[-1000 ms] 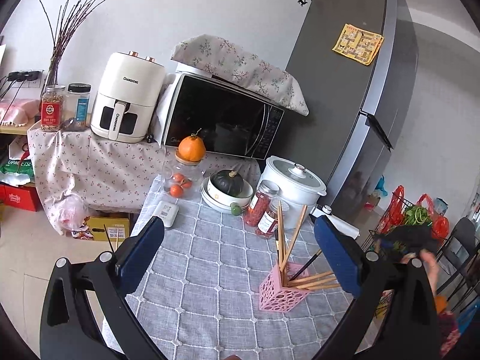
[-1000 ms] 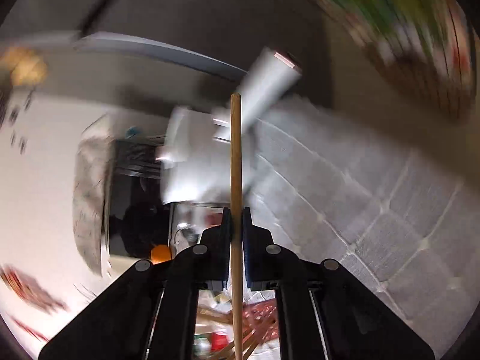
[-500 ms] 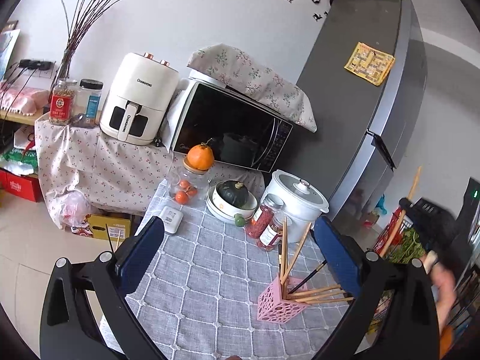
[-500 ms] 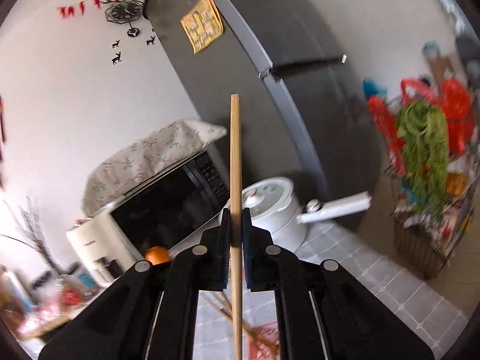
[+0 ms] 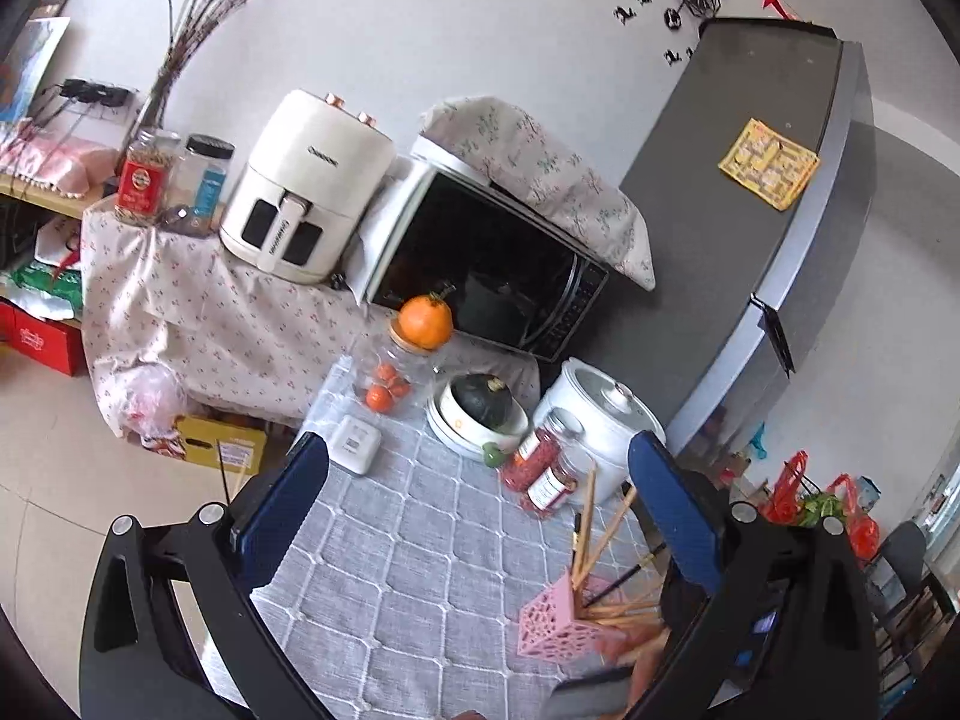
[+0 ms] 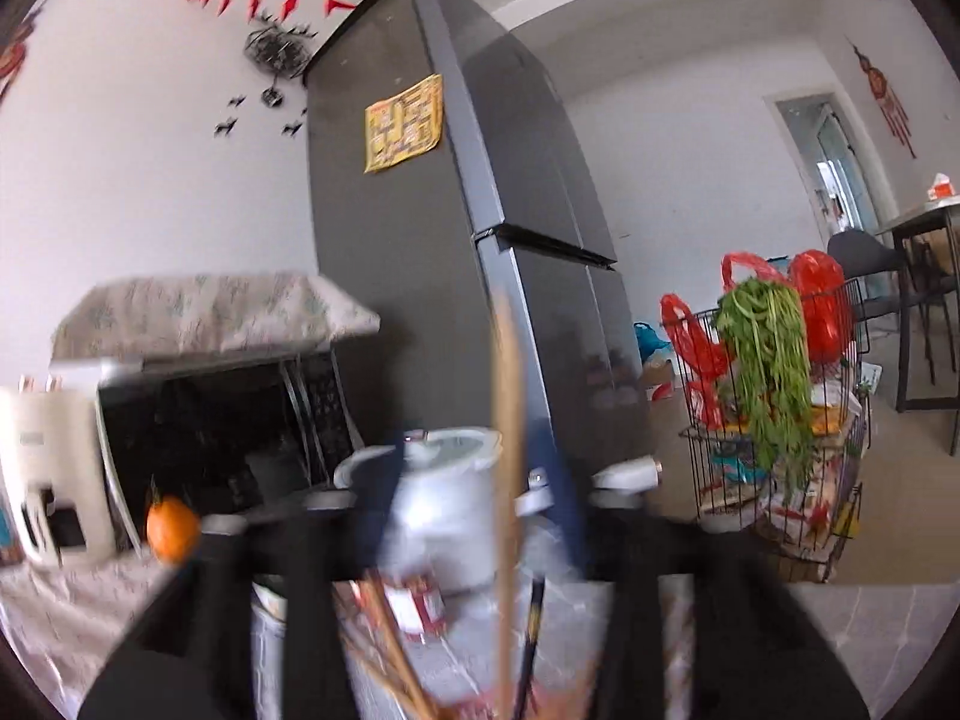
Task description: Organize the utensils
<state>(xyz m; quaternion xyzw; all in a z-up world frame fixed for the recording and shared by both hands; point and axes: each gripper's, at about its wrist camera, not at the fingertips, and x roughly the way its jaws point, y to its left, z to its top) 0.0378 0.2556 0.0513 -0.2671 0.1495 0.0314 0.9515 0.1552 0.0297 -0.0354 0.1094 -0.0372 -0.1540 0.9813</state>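
Chopsticks stand fanned in a pink holder at the near edge of the tabletop, gathered upright to keep them together; the right hand-held gripper hangs just over them, jaws opening, one pale chopstick blurred between them, apparently dropping into the holder; the left hand-held gripper waits spread wide and empty, likely ready to steady things; farther back, the white air fryer carries lettering too small to read surely.
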